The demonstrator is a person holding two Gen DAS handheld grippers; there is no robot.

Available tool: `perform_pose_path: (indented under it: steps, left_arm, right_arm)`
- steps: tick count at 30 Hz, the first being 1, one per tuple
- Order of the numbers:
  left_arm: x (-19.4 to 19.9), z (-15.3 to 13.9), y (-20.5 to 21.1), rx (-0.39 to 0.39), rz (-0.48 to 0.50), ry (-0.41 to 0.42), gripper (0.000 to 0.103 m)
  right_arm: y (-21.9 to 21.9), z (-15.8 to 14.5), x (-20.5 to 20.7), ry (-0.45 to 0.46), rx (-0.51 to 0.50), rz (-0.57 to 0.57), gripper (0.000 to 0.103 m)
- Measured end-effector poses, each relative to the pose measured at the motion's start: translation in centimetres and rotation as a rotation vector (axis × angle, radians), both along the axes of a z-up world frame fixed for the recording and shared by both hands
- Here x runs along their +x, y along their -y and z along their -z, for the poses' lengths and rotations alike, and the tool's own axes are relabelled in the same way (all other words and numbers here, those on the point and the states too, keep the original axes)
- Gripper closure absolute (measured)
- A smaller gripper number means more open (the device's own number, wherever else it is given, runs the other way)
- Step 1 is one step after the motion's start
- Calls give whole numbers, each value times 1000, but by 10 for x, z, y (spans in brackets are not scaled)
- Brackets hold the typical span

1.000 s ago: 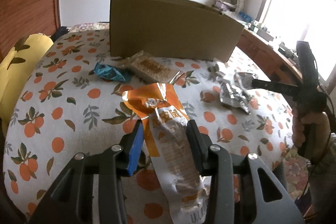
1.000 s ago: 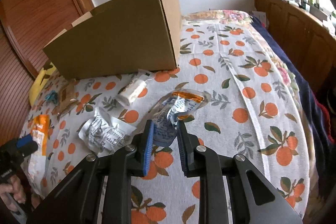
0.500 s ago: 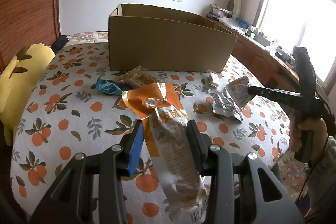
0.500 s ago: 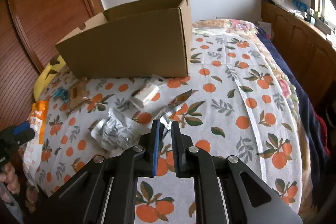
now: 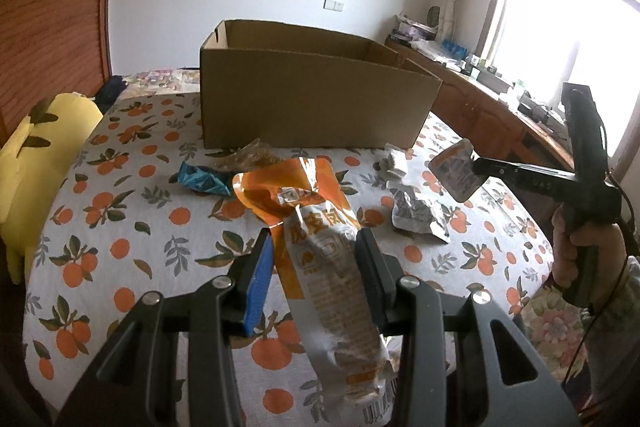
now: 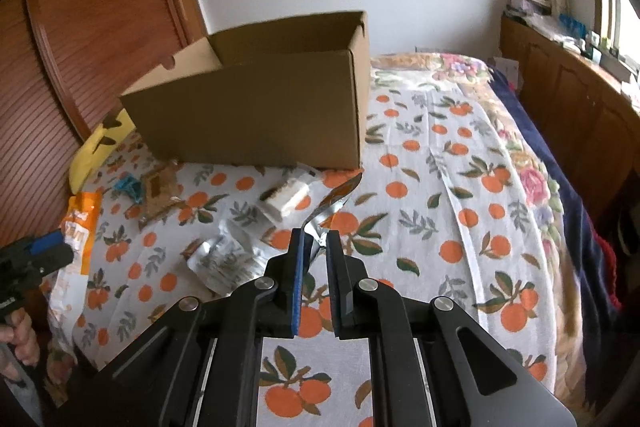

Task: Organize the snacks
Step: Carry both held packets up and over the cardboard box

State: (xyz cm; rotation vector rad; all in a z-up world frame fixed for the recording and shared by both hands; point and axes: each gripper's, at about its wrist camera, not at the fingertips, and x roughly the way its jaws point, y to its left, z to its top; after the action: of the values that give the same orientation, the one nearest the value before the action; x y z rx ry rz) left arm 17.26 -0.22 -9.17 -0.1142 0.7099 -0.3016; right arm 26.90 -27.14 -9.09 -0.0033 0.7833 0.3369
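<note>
You hold two packets: left gripper (image 5: 314, 267) clamps the orange-and-white bag (image 5: 320, 247); right gripper (image 6: 315, 255) pinches the silver pouch (image 6: 326, 205). Four packets lie before one open cardboard box (image 5: 312, 99).

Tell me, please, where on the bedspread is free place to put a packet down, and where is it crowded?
Free: the wide stretch of bedspread right of the cardboard box, and the patch between the yellow pillow and the blue wrapper. Crowded: the strip before the box, with the brown biscuit pack, white snack and silver packet.

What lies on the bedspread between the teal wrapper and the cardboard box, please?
In the left wrist view, a clear packet of brown biscuits lies between the teal wrapper and the cardboard box.
</note>
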Motion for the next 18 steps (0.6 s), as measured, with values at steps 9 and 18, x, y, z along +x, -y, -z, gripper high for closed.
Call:
perform_pose_path:
  steps: [9, 18]
  left_arm:
    - [18, -38, 1, 15, 10, 80, 64]
    - [65, -88, 7, 69, 29, 179, 64]
  right_arm:
    - [-13, -39, -4, 73, -25, -54, 95]
    - [-31, -84, 13, 159, -68, -125, 95]
